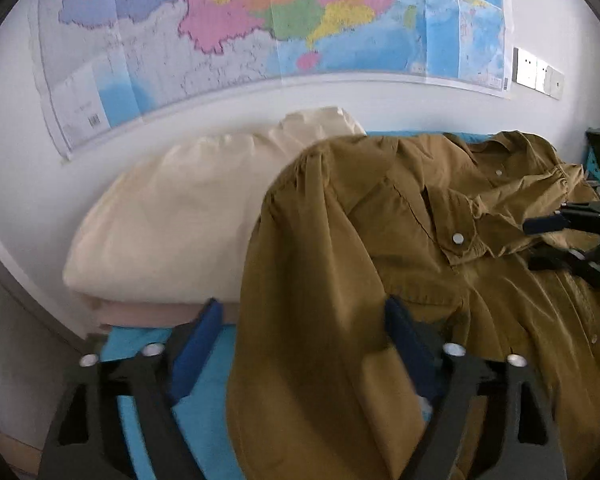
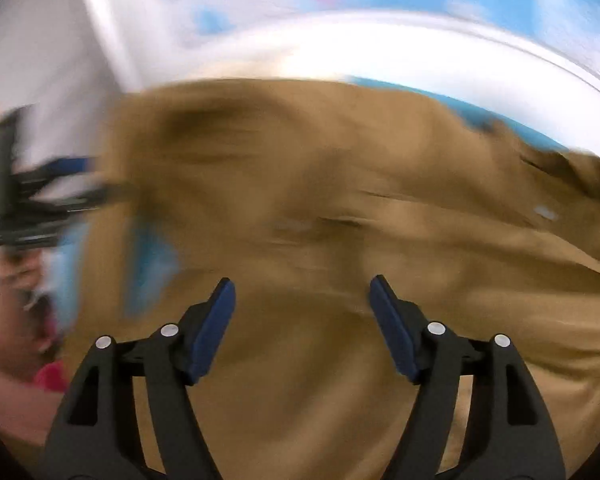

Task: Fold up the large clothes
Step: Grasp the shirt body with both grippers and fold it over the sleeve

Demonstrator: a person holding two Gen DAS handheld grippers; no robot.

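The fingers (image 1: pixel 404 332) of the left gripper (image 1: pixel 304 320) are standing spread apart with a fold of the mustard shirt (image 1: pixel 400 264) hanging between them, while the right gripper (image 2: pixel 302 300), fingers also released, is hovering over the shirt lying on the blue bed (image 1: pixel 196 412) beside a cream pillow (image 1: pixel 172 220).

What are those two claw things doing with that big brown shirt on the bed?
A person holds a gripper in each hand to fold the brown shirt, which lies crumpled on the blue sheet beside a cream pillow. The left gripper is open, with a hanging fold of the shirt between its fingers. The right gripper is open too, over the shirt, holding nothing. Its view is blurry.
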